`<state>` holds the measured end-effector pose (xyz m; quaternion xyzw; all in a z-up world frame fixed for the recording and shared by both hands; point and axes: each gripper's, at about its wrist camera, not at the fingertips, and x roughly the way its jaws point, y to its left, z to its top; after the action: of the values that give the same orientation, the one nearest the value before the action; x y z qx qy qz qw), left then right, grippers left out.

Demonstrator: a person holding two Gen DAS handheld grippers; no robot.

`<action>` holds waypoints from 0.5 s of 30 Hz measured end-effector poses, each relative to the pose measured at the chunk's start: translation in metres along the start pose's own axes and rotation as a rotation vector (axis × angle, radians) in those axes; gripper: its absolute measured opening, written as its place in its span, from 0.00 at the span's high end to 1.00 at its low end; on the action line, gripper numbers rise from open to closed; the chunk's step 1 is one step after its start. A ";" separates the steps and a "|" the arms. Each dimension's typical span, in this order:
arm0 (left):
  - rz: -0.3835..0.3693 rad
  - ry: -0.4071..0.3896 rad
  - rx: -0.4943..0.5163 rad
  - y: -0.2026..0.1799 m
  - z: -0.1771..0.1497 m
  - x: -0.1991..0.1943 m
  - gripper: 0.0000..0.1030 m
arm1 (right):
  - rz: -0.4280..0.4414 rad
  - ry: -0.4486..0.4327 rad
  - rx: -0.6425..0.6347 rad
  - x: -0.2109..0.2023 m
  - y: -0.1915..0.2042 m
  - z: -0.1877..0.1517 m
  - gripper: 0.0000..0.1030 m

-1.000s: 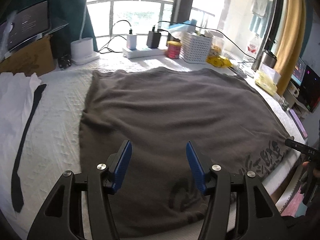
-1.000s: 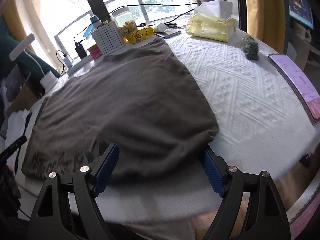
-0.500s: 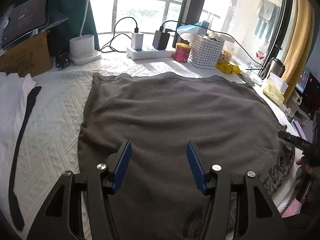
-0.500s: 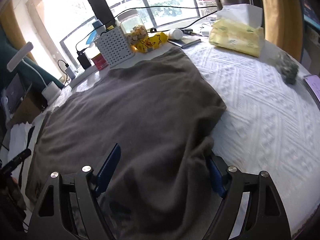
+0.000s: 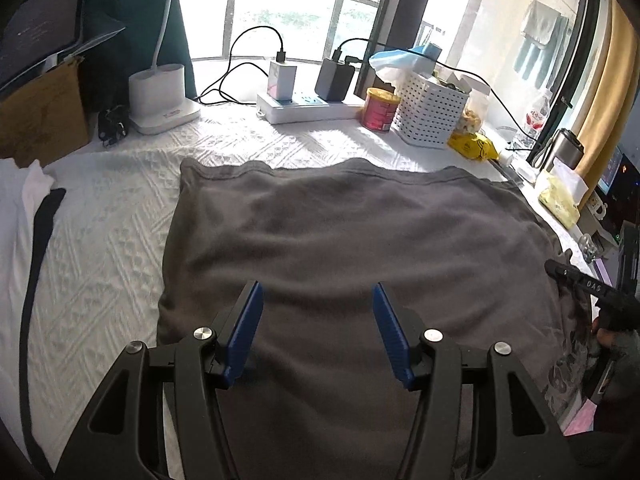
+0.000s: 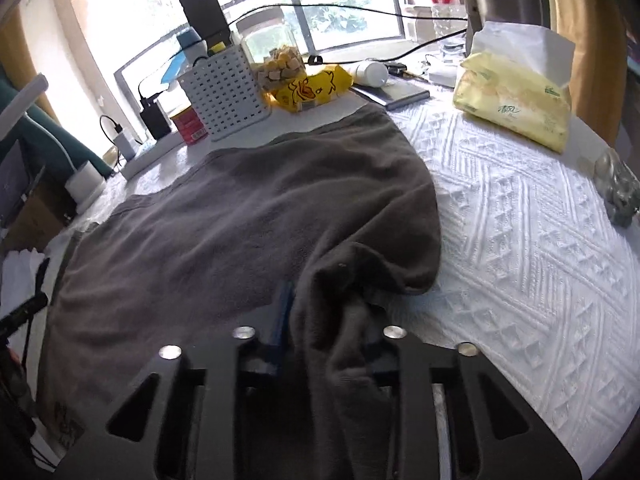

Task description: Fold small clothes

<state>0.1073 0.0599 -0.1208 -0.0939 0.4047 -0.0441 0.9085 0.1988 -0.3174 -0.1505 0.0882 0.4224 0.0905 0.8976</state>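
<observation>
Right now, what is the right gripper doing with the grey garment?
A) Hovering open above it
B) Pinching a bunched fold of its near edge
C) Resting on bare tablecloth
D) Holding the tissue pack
B: in the right wrist view the right gripper has just been closing, and a gathered fold of the grey garment sits squeezed between its jaws.

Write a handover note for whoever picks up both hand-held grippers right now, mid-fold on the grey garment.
Right hand-held gripper: jaws have just been closing and now pinch a bunched near edge of the grey garment.
Left hand-held gripper: open over the garment, gripping nothing.
The garment lies spread on the white textured cover, far hem toward the white basket.
Done: one edge gathered and gripped.
Left: the left side's grip, then the folds themselves; no fold is laid yet.
</observation>
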 end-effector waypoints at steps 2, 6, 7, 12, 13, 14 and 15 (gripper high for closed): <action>-0.004 0.000 -0.003 0.003 0.003 0.003 0.45 | -0.004 0.007 -0.020 0.003 0.003 0.001 0.77; -0.010 -0.010 -0.011 0.009 0.007 0.001 0.45 | -0.002 0.033 -0.061 0.005 0.008 0.005 0.79; -0.013 -0.017 -0.013 0.011 0.008 -0.002 0.45 | 0.000 0.037 -0.065 0.005 0.008 0.006 0.79; -0.010 -0.043 -0.038 0.023 0.004 -0.011 0.45 | 0.011 0.012 -0.072 -0.006 0.016 0.011 0.80; -0.012 -0.047 -0.043 0.025 0.003 -0.014 0.45 | 0.012 0.002 -0.081 -0.009 0.020 0.013 0.80; -0.019 -0.055 -0.050 0.028 0.001 -0.017 0.45 | 0.015 -0.007 -0.087 -0.013 0.024 0.015 0.80; -0.026 -0.062 -0.058 0.030 0.000 -0.020 0.45 | 0.017 -0.016 -0.092 -0.017 0.028 0.017 0.81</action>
<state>0.0941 0.0924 -0.1127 -0.1266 0.3761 -0.0414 0.9170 0.1988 -0.2960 -0.1210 0.0512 0.4099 0.1168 0.9032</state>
